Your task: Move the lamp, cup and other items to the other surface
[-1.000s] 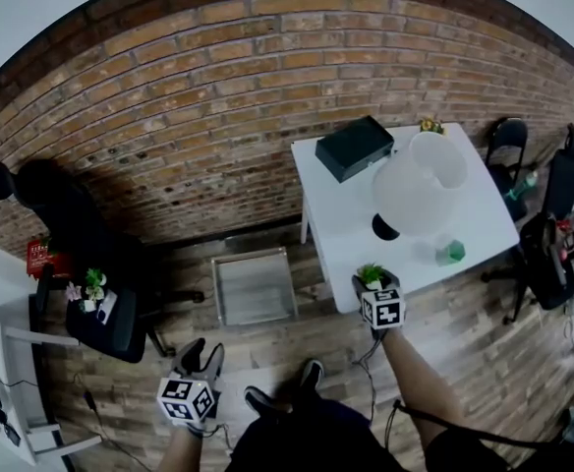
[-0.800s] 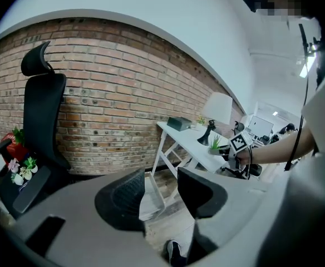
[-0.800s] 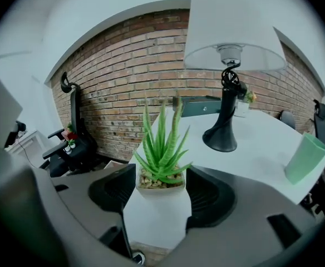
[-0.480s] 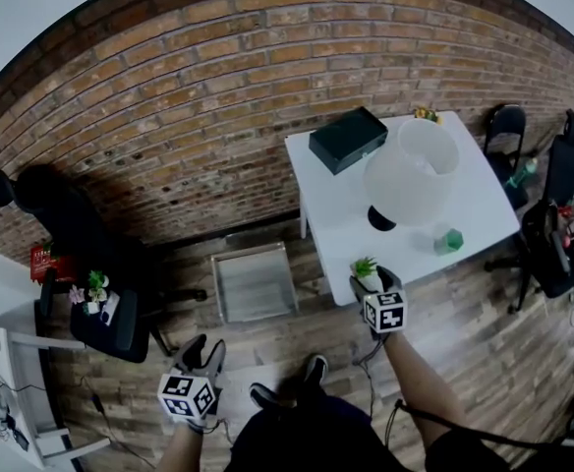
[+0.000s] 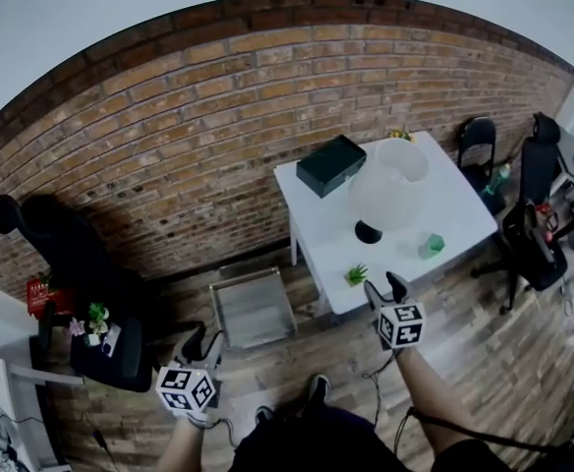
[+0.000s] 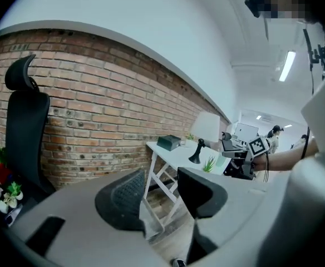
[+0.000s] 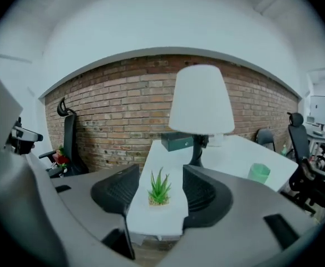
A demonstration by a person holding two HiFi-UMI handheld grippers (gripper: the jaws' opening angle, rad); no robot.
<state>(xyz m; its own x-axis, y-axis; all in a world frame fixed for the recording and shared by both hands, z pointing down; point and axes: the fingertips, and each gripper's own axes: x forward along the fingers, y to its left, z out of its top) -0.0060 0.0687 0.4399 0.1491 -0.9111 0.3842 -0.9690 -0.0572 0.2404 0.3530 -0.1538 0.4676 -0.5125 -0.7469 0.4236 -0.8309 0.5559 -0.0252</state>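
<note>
We saw a white table [image 5: 444, 214] standing on the wooden floor [image 5: 464, 332] by the brick wall [image 5: 169, 146]. On it lay a dark box [image 5: 331, 164] at the back corner toward the wall, a lamp [image 5: 387, 187] with a white shade near the middle, a green cup [image 5: 430, 246] near the lamp's black base, and a small plant [image 5: 356, 275] at the front edge. A shallow grey tray [image 5: 254, 307] lay on the floor beside the table.
</note>
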